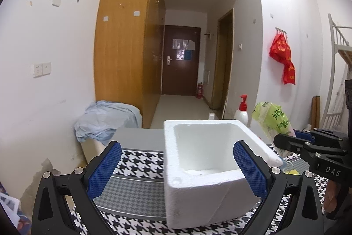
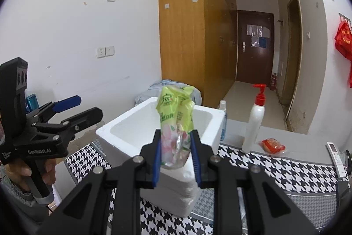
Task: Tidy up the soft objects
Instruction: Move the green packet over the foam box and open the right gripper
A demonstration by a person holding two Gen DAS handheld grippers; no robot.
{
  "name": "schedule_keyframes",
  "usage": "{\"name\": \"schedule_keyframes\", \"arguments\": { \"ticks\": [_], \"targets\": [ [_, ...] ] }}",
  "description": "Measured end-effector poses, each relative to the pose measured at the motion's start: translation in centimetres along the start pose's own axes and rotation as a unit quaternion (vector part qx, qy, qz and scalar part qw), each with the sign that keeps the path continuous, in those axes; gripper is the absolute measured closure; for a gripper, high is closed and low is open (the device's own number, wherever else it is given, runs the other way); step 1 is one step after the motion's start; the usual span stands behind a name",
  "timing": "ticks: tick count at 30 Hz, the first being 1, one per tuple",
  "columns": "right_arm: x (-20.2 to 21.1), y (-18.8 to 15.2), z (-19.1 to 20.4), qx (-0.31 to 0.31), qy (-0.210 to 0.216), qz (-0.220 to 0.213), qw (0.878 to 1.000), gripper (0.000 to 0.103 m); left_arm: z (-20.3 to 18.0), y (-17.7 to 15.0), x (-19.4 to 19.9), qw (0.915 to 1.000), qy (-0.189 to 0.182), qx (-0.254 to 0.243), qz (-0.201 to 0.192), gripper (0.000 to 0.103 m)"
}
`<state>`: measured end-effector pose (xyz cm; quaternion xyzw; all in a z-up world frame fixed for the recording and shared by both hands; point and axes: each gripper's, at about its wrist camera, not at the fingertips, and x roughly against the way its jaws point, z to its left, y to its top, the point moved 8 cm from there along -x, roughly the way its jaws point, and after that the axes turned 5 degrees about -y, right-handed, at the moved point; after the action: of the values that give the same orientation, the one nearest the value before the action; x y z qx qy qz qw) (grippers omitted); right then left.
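Observation:
A white foam box [image 1: 211, 171] stands open on the houndstooth table cloth [image 1: 136, 195]; it also shows in the right wrist view [image 2: 136, 124]. My right gripper [image 2: 176, 153] is shut on a green and pink plastic packet [image 2: 176, 120], held upright just in front of and above the box's near corner. In the left wrist view the packet [image 1: 272, 120] and the right gripper [image 1: 292, 138] are at the right of the box. My left gripper [image 1: 176, 169] is open and empty, its right finger at the box's near right corner. It also shows at the left in the right wrist view [image 2: 77, 109].
A white pump bottle with a red cap [image 2: 255, 122] and a red packet [image 2: 272, 145] sit on the table right of the box. A remote [image 2: 336, 155] lies at the far right. A small spray bottle [image 2: 222, 120] stands behind the box. A blue cloth [image 1: 107, 120] lies on a bin.

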<state>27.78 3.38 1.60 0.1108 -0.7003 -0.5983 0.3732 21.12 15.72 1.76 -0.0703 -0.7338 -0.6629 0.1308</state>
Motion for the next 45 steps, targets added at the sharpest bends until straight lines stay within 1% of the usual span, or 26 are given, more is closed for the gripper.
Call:
{"name": "schedule_keyframes", "arguments": {
  "ticks": [4,9,15,24,35,45],
  "targets": [
    [-0.9,0.2,0.7,-0.004,0.006,0.007,1.000,0.075,1.4,-0.2,0.4,0.9997,0.018,0.013,-0.001,0.001],
    [-1.8,0.5,1.4,-0.002,0.007,0.011,1.000,0.075,2.7,-0.9,0.3,0.9994,0.027,0.021,0.009,0.001],
    [-3.0,0.5,1.2,-0.012,-0.001,0.024,1.000,0.075,3.7,-1.3,0.4,0.9990,0.025,0.035,0.012,0.001],
    [-3.7,0.8,1.7,-0.013,-0.002,0.028,1.000,0.075,3.8,-1.3,0.5,0.9992,0.026,0.029,0.008,0.001],
    [-4.5,1.1,1.8,-0.017,-0.006,0.035,0.999,0.075,4.5,-1.8,1.0,0.9988,0.025,0.042,0.010,0.001],
    [-5.6,1.2,1.8,-0.020,-0.005,0.042,0.999,0.075,4.8,-1.8,1.4,0.9987,0.030,0.042,0.005,0.001]
  ]
}}
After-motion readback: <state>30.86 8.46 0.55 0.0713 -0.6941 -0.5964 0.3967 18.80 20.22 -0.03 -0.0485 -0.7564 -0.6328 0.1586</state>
